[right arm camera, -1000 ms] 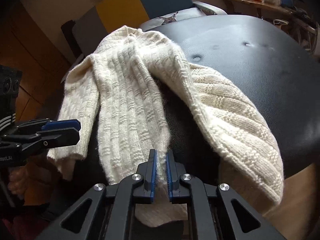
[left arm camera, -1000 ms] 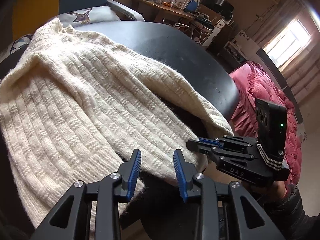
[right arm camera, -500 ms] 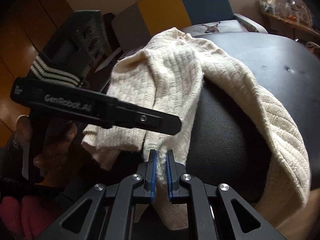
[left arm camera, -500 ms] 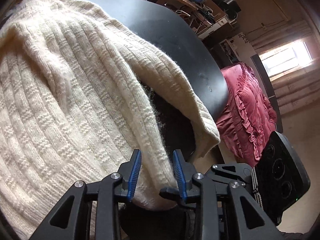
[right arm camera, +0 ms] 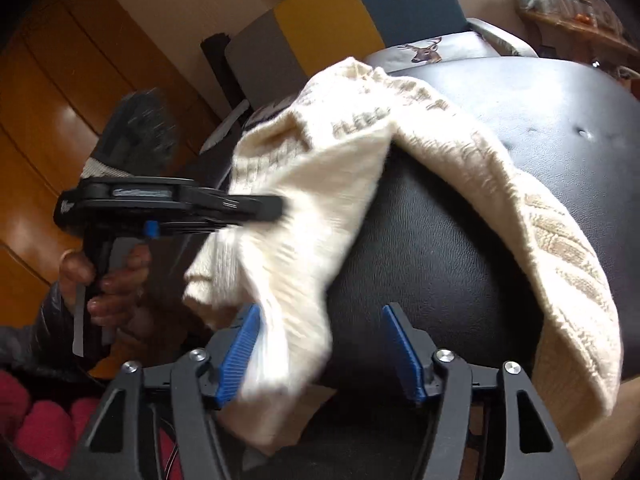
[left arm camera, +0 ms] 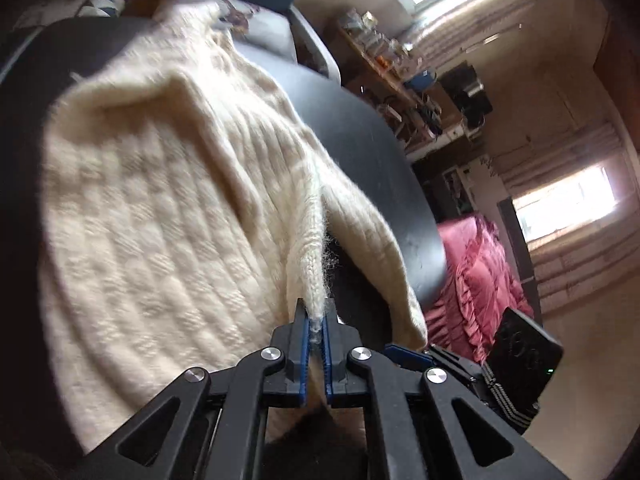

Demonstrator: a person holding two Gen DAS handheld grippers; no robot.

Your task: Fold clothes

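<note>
While the cream cable-knit sweater [left arm camera: 160, 208] lies draped over the round black padded table [left arm camera: 384, 168], hanging off its near rim, the left gripper [left arm camera: 315, 322] is clenched on a thin edge of the knit, a strip of wool pinched between its blue-padded fingers [left arm camera: 303, 344]. From that pinch the fabric rises in a taut ridge toward the table's middle. Just right of the table's near rim, the right gripper [left arm camera: 460, 364] shows in the left wrist view as a black body with a striped band.

Seen from the right wrist, the right gripper [right arm camera: 320, 344] has its jaws opening; a loose fold of the sweater [right arm camera: 304, 216] hangs between them, lying against the left blue pad [right arm camera: 240, 352] and clear of the right one. Left of the table, a hand [right arm camera: 108, 284] grips the left gripper's handle, its black fingers laid over the knit. Beyond the table stands a grey, yellow and teal chair [right arm camera: 340, 20].
</note>
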